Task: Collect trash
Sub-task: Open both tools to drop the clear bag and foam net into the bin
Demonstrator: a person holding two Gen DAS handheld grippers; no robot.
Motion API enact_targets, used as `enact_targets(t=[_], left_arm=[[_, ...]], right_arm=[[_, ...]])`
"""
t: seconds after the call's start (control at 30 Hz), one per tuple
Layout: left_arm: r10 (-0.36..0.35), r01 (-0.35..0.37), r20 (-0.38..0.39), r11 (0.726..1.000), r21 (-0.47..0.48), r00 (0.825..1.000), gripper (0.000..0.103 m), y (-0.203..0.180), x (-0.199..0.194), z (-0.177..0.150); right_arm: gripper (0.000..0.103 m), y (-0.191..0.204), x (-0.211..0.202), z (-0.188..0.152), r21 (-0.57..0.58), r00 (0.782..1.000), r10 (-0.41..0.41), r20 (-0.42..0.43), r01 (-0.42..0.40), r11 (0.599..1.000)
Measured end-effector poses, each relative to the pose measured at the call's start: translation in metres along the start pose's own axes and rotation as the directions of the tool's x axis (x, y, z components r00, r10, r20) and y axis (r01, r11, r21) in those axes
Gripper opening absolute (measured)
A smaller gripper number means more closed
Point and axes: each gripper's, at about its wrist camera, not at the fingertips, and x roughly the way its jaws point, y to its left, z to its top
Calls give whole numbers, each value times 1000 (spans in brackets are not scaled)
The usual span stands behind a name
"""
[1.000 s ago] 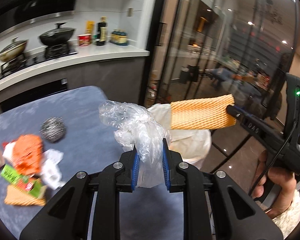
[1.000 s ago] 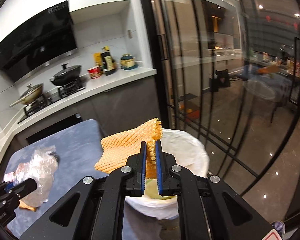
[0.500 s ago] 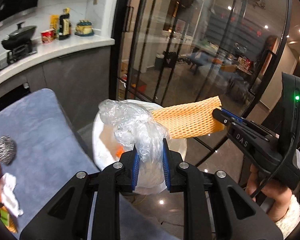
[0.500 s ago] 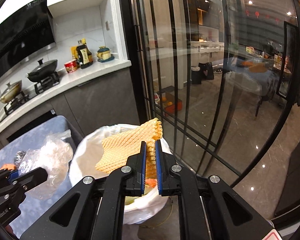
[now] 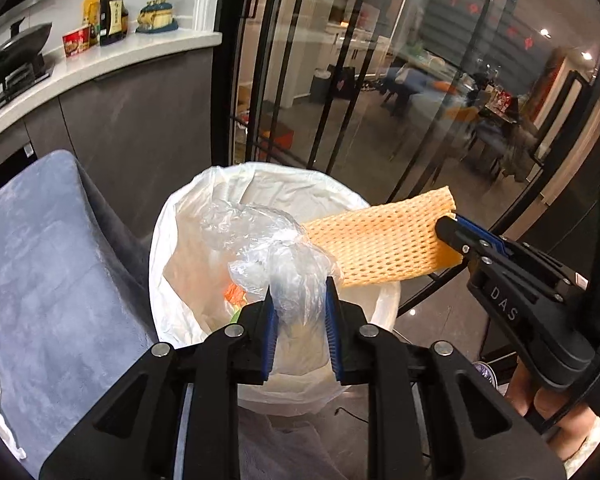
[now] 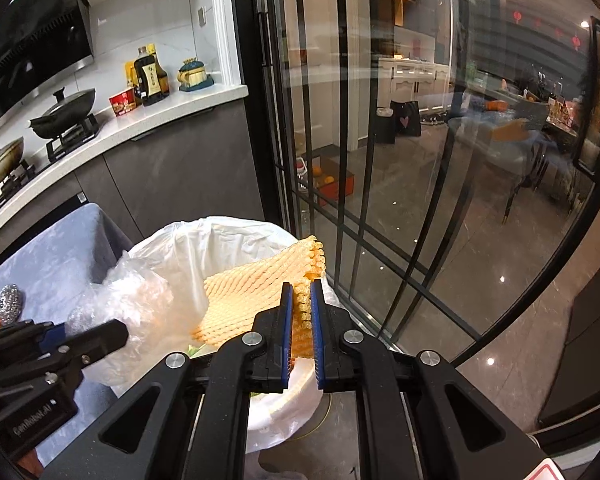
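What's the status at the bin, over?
Left gripper shut on clear plastic bag. Right gripper shut on orange foam net. Both over the lined trash bin. Nothing in the way.

Both matte black two-finger grippers carry blue ribbed pads, silver pivot screws and white lettering.

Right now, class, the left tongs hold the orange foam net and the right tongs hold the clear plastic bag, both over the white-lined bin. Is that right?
Not quite: the items are swapped. In the left wrist view, the left tongs pinch the clear plastic bag; in the right wrist view, the right tongs pinch the orange foam net. Both hang over the white-lined bin.
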Motion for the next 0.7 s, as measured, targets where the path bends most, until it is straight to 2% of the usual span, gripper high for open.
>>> enact_targets(t=[0.1,0.23,0.3,0.37,0.4,0.53,0.6,0.7], left_arm=[[13,-13,-3,1000,-15,1000,27,4,4,1],[13,-12,3,997,-74,1000,44,17,3,4],[22,-20,23,997,-78,1000,48,20,-3,5],[37,-34,41,996,-77,998,60,21,-10,5],[45,-40,50,996,-80,998,63,22,-13,5],[56,-48,86,995,-93,995,68,28,-25,6],[66,-56,91,993,-104,994,73,30,-27,6],[98,-85,117,990,-116,988,75,33,-36,5]], right_arm=[[13,5,9,1,-8,1000,15,-13,-15,1000],[18,7,15,3,12,999,37,-14,-37,999],[23,7,16,5,28,999,48,-17,-47,998],[29,8,14,6,38,998,58,-11,-58,998],[32,9,12,6,39,998,61,-2,-61,997],[34,17,4,9,29,997,76,18,-76,997],[38,21,-2,11,22,996,84,31,-85,996],[42,26,-11,15,14,994,100,50,-101,995]])
